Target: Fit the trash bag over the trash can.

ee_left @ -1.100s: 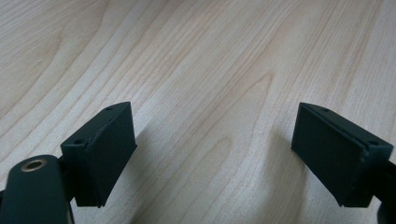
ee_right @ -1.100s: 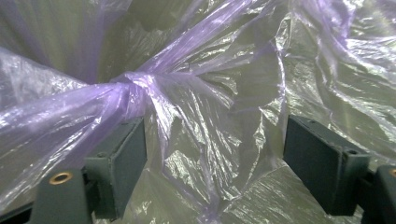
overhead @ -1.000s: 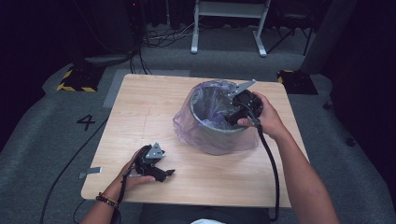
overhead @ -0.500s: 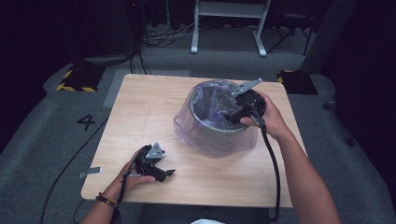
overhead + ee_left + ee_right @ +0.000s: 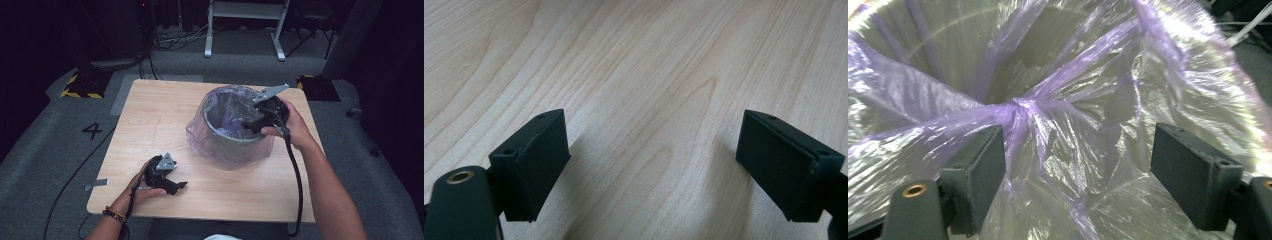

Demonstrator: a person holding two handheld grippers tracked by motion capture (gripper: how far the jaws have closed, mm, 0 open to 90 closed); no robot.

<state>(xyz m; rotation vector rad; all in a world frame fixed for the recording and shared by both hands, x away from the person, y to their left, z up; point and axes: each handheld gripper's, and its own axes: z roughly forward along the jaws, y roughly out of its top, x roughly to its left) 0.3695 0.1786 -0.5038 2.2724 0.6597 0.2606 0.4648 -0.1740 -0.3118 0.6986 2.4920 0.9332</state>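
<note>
The purple bag lines a grey bin standing on the bench. Left of the bench, the floor bears a painted "4". At the bin's right rim the right gripper hangs with jaws apart, crumpled film between them. Near the bin's front left, the left gripper lies with jaws apart over bare wood.
</note>
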